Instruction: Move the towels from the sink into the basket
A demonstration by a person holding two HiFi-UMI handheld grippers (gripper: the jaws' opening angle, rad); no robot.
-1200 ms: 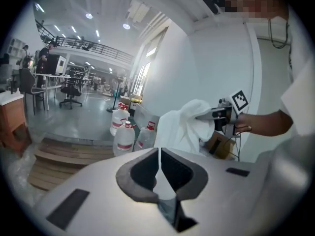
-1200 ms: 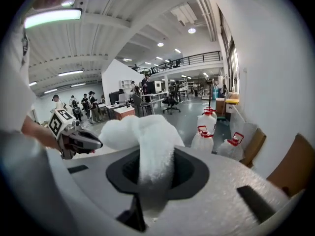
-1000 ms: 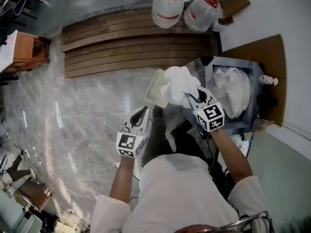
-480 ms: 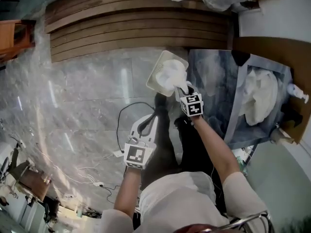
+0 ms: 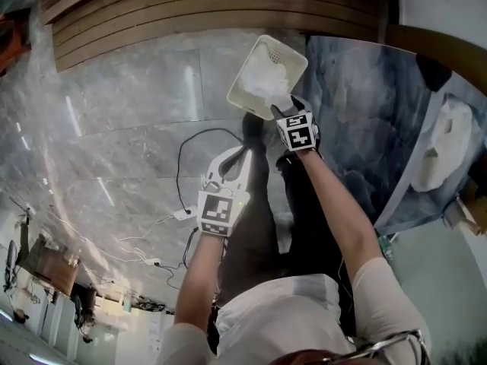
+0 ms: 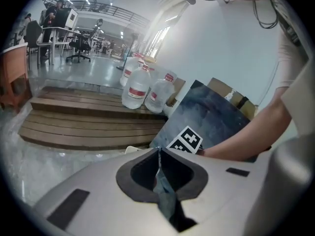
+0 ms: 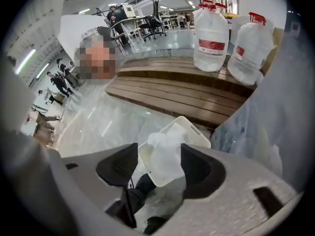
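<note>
Basket (image 5: 242, 82) on marble floor (image 5: 114, 128) — wooden platform (image 5: 190, 10), water jugs (image 7: 211, 33) beyond.

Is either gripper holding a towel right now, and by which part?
Nothing is held. The right gripper has just been opening its fingers; the towel lies loose between them over the basket. The left gripper is shut, empty.

Red-capped water jugs (image 7: 211, 33) by a slatted wooden platform (image 7: 167, 95); glossy floor (image 7: 98, 127).

Bright overhead lighting, glare on floor (image 5: 114, 128), fisheye-warped edges
</note>
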